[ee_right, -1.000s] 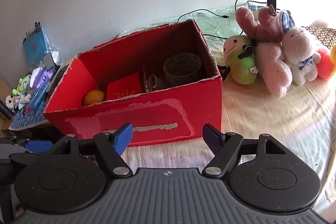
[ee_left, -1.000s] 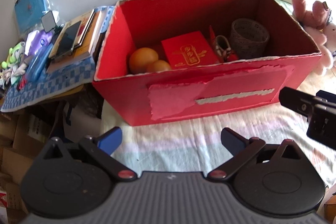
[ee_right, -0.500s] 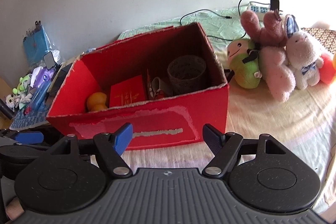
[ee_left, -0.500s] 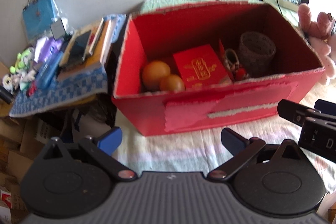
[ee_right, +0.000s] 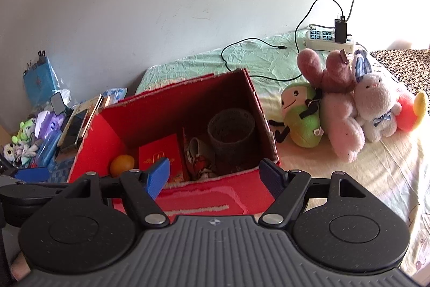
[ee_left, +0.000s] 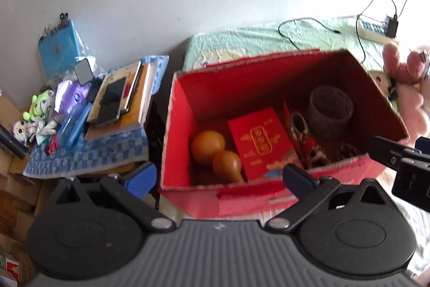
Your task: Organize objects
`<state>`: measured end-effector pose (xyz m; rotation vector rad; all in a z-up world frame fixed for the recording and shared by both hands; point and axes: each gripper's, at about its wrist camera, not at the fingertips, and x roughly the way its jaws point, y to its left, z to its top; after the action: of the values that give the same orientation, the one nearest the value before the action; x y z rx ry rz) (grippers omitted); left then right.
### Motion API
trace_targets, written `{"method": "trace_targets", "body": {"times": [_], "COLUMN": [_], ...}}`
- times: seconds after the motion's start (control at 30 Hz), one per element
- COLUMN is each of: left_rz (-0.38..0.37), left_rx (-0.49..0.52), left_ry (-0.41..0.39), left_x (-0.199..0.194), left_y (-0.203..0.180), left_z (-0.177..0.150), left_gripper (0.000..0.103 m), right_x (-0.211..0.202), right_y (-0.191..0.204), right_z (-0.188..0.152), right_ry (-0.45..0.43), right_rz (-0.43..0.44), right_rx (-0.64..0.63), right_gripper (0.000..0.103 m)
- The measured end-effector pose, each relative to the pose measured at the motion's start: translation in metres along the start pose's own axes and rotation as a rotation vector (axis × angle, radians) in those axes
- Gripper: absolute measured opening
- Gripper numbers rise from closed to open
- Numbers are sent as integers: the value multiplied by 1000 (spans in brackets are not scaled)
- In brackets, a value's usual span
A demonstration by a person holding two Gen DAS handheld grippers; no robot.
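An open red cardboard box (ee_left: 174,131) (ee_right: 255,104) sits on the bed. Inside lie an orange gourd (ee_left: 215,149) (ee_right: 122,164), a red packet (ee_left: 260,141) (ee_right: 161,152), a grey woven cup (ee_left: 330,106) (ee_right: 231,131) and a small red-and-white trinket (ee_left: 301,131). My left gripper (ee_left: 219,175) hangs open above the box's near wall, nothing between its blue fingers. My right gripper (ee_right: 215,175) is open too, over the near wall further right. Plush toys (ee_right: 341,104) lie right of the box.
A bedside stand with a blue checked cloth (ee_left: 88,155) holds books, a phone (ee_left: 110,101) and small toys. A power strip (ee_right: 328,41) with cables lies at the bed's far edge by the wall. Cardboard boxes (ee_left: 10,179) sit on the floor at left.
Both grippers have risen and tipped down, so the inside of the box shows more fully. Both stay open. Nothing in the box has moved.
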<state>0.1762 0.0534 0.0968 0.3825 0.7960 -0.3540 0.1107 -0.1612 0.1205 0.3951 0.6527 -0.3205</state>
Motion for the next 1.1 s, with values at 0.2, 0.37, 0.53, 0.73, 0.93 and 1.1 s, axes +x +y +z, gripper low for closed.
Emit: {"method": "trace_targets", "body": {"times": [0.2,0.37,0.53,0.73,0.93,1.1], "left_rz": [1,-1,-1,11,16,15], "left_rx": [-16,-21,-24,-30,-31,-30], "left_ry": [22,33,41,56,65,59], "left_x": [11,18,26,37,46,50], "left_y": [1,0,0,0,1,1], "left_z": [9,13,17,18,18,19], "left_gripper": [101,101,101,101,101,101], "right_x": [7,14,23,32,44,51], "right_y": [5,8,9,11,11,10], "right_z": [10,16,22,23,24,28], "right_ry": [6,16,28,37,53,52], "right_rz": [-3,2,-3,-4,-9,-15], "right_rx": [-21,-39,-48,-59,-69,-67], "right_gripper": [76,76,76,76,76,76]}}
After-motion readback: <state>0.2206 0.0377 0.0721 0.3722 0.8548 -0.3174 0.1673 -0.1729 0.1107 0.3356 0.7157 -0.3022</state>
